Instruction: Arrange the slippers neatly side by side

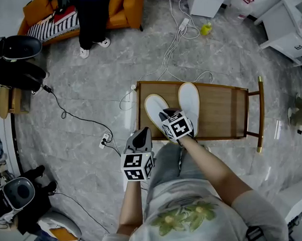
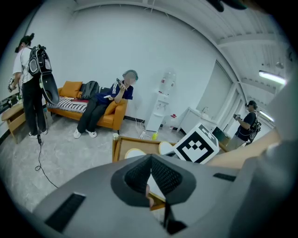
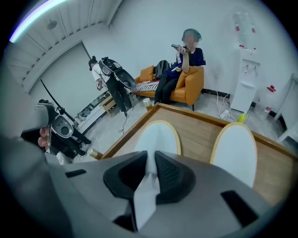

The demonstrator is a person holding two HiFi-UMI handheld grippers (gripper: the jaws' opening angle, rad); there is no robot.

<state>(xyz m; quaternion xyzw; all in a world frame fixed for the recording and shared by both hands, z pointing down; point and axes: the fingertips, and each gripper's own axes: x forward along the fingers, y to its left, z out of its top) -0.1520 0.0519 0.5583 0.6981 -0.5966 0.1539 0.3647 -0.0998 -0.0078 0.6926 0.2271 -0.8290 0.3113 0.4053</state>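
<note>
An orange sofa (image 1: 121, 11) is standing at the far left with a person (image 1: 93, 20) sitting on it, and white cabinets (image 1: 290, 23) are filling the far right corner. Right in front of me a low wooden table (image 1: 221, 110) with brass-coloured posts is carrying both white slippers. The right slipper (image 1: 189, 99) is lying straight, while the left slipper (image 1: 154, 110) is lying just beside it with its toe angling off to the far left. White cables (image 1: 169, 48) are trailing over the floor beyond the table, a power strip (image 1: 105, 139) is lying near its left end, and a small yellow bottle (image 1: 206, 28) is standing far off. Nothing is blocking the slippers except my own tool. I am reaching my bare right forearm (image 1: 214, 167) forward and down, and my right gripper (image 3: 151, 172) is pinching the near heel edge of the left slipper, its jaws narrow on the white fabric. I am holding my left gripper (image 2: 150, 160) off the near left corner of the table, its jaws together and empty. Grey marbled floor (image 1: 92, 90) is running through the bright white-walled room.
</note>
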